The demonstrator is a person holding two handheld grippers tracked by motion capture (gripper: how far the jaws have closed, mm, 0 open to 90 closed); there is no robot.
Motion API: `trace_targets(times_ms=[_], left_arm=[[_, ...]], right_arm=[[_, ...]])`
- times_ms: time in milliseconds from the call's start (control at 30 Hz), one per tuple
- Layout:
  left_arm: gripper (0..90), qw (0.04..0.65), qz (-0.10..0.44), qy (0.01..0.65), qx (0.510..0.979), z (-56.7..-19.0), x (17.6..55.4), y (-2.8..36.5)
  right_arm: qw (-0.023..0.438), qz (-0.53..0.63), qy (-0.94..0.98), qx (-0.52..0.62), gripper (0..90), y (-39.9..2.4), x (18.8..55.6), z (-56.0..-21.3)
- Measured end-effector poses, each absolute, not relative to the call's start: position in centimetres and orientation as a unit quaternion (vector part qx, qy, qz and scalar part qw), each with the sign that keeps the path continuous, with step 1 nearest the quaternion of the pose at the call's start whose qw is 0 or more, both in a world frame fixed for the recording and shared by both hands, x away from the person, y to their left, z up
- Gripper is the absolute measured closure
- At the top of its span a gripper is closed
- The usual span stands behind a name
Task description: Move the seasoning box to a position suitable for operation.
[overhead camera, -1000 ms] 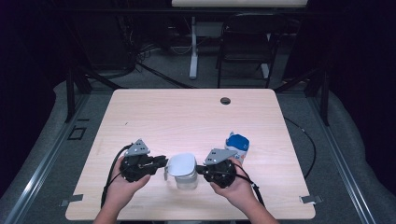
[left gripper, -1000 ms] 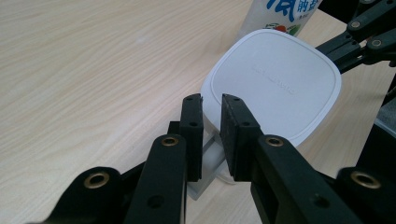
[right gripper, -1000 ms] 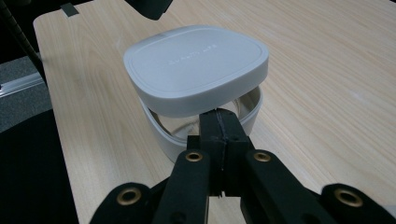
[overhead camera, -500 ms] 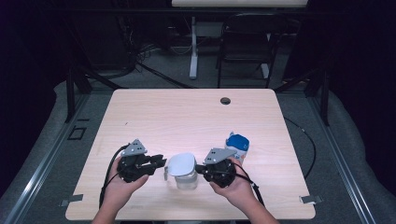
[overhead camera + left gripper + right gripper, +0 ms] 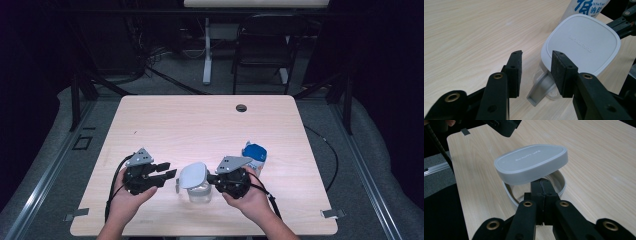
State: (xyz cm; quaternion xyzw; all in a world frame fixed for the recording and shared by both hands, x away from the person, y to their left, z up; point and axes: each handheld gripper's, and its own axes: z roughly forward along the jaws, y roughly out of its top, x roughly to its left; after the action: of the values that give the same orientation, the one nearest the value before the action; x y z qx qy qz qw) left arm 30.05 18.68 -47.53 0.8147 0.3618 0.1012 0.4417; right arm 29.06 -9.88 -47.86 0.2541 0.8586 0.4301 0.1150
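Observation:
A clear container (image 5: 200, 194) stands near the table's front edge, its pale grey lid (image 5: 194, 175) tilted up off the rim. My right gripper (image 5: 210, 178) is shut on the lid's right edge. In the right gripper view its jaws (image 5: 541, 186) pinch together under the lid (image 5: 531, 162), above the container rim (image 5: 560, 182). My left gripper (image 5: 168, 170) stands just left of the container. Its jaws (image 5: 536, 60) have just been opening, and the pads press on nothing. Beyond them a grey clip (image 5: 540, 91) hangs down from the lid (image 5: 584, 47).
A white bottle with a blue cap (image 5: 255, 152) stands behind my right hand, close to the container; its blue lettering (image 5: 586, 7) is readable. A cable hole (image 5: 241, 108) sits at the far side of the wooden table (image 5: 200, 125). Chairs and stands lie beyond the table.
The left gripper's jaws have spread apart and let go of the container's left side. The right gripper still holds the lid, and neither hand has shifted.

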Motion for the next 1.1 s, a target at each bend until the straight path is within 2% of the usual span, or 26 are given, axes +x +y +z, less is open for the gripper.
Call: trace_targets(times_ms=[367,733,1100], left_arm=[[58.3,0.439,0.105,0.367,0.813,-47.4,30.0,19.1],[51.7,0.433,0.125,0.371,0.812,-47.5,30.1,19.7],[51.1,0.431,0.127,0.376,0.810,-47.5,30.0,20.1]], right_arm=[[0.120,0.436,0.857,0.245,89.9,-9.3,29.1,-47.0],[0.119,0.440,0.856,0.244,89.8,-9.0,29.2,-46.8],[0.121,0.443,0.856,0.237,89.8,-8.4,29.2,-46.2]])
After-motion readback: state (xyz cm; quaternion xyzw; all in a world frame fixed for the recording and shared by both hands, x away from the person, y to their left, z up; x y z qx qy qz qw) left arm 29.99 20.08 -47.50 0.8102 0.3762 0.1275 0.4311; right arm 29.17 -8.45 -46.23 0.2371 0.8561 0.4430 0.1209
